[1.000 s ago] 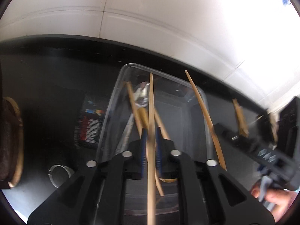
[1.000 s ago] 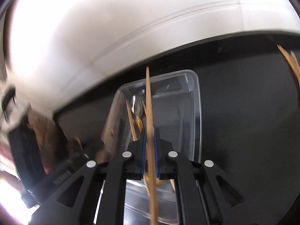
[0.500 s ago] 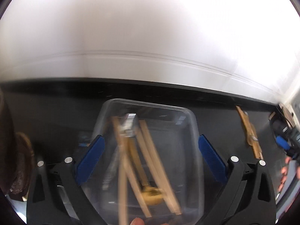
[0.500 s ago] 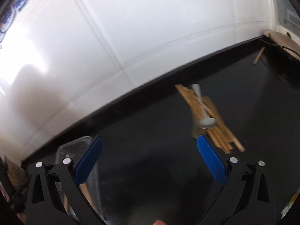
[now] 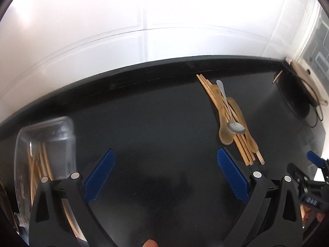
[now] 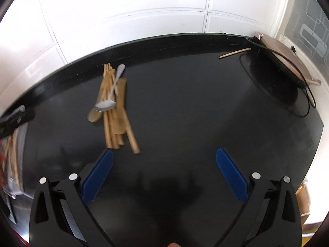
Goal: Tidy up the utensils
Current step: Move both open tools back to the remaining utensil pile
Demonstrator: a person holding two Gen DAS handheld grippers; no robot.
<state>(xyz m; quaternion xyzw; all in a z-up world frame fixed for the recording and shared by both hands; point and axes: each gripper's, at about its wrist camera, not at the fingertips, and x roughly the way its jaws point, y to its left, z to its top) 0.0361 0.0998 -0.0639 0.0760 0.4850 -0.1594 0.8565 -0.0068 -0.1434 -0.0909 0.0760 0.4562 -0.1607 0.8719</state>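
A pile of wooden chopsticks and spoons (image 5: 230, 119) lies on the black counter with a metal spoon (image 5: 234, 123) on top; the pile also shows in the right wrist view (image 6: 115, 111). A clear plastic container (image 5: 44, 144) holding wooden utensils stands at the left. My left gripper (image 5: 165, 170) is open and empty, between container and pile. My right gripper (image 6: 162, 168) is open and empty, to the right of the pile. A lone wooden chopstick (image 6: 234, 53) lies near the back right.
A round black device with a copper lid and cable (image 6: 283, 70) stands at the back right corner. A white tiled wall (image 6: 144, 10) runs behind the black counter (image 6: 185, 107). The right gripper shows at the left view's right edge (image 5: 308, 185).
Both grippers were shut on chopsticks over the container a second ago. They opened, dropped them in, and swung right toward the utensil pile.
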